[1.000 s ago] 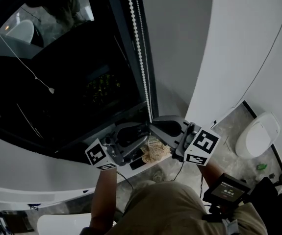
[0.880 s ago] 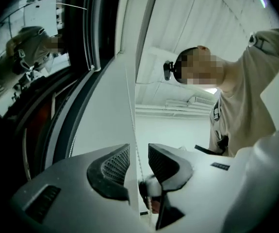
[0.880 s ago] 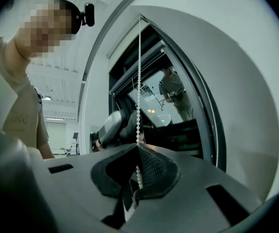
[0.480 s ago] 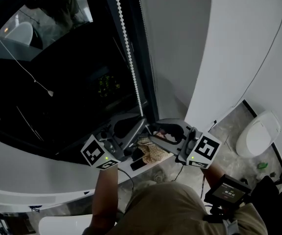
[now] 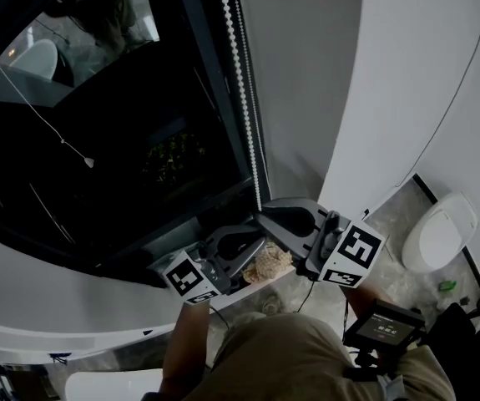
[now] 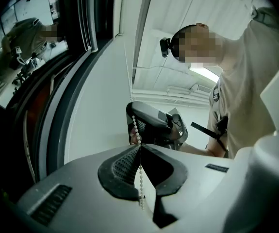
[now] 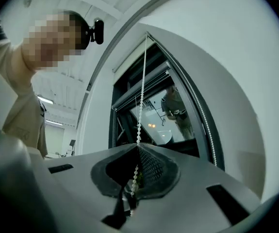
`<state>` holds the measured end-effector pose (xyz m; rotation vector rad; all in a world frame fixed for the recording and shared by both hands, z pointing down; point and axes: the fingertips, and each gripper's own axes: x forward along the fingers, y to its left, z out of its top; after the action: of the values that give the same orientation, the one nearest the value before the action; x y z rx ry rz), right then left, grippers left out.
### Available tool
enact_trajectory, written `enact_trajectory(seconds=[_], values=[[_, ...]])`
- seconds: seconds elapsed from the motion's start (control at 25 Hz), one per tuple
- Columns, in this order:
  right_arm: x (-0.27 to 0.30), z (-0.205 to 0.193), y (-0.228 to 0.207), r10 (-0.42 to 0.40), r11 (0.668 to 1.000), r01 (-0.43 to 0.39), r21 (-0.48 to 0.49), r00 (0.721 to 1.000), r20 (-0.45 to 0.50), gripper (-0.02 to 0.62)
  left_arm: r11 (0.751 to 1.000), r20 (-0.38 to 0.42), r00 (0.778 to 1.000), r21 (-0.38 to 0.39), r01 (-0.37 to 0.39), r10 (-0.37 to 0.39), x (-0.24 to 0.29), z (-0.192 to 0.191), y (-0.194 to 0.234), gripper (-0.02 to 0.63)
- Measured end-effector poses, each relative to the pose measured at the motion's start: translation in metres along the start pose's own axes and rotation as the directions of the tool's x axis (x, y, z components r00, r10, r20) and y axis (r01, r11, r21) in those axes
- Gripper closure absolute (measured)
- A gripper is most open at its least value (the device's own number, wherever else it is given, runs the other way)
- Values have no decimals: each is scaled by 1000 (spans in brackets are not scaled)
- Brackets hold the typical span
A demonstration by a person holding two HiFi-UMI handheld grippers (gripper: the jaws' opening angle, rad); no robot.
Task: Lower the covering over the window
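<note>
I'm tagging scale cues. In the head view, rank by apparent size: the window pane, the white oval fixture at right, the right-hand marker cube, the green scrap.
1. window pane
2. white oval fixture and right-hand marker cube: alike; the cube is nearer, so unranked
3. green scrap

I see the white bead chain (image 5: 238,82) hanging taut down the right edge of the dark window (image 5: 98,124), pinched by the right gripper (image 7: 138,146) and, lower, the left gripper (image 6: 140,147).
</note>
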<state>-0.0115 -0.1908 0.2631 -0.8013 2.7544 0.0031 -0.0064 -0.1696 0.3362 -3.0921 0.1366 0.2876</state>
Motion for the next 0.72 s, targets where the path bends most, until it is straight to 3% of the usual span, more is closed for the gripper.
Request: enact_trajectory(seconds=[0.16, 0.24, 0.36, 0.48, 0.52, 0.68, 0.72], values=[[2, -13, -6, 15, 997, -13, 70, 1000, -27, 588, 998, -6, 1000, 67, 14, -13, -9, 11, 5, 582], [0, -38, -7, 29, 995, -20, 99, 996, -87, 588, 997, 43, 999, 67, -28, 25, -13, 32, 20, 449], [-3, -68, -2, 64, 988, -42, 148, 987, -147, 588, 998, 144, 989, 64, -28, 18, -6, 72, 27, 419], [0, -73, 7, 95, 988, -73, 137, 982, -163, 588, 995, 135, 991, 95, -8, -5, 10, 86, 24, 447], [0, -72, 10, 104, 989, -84, 123, 980, -170, 588, 996, 120, 993, 90, -6, -5, 14, 84, 25, 564], [-7, -65, 21, 167, 986, -167, 19, 962, -217, 586, 998, 106, 994, 52, -30, 24, 9, 81, 27, 581], [-10, -57, 23, 182, 983, -185, 4, 961, -207, 542, 996, 87, 995, 68, -48, 42, 6, 77, 28, 581]])
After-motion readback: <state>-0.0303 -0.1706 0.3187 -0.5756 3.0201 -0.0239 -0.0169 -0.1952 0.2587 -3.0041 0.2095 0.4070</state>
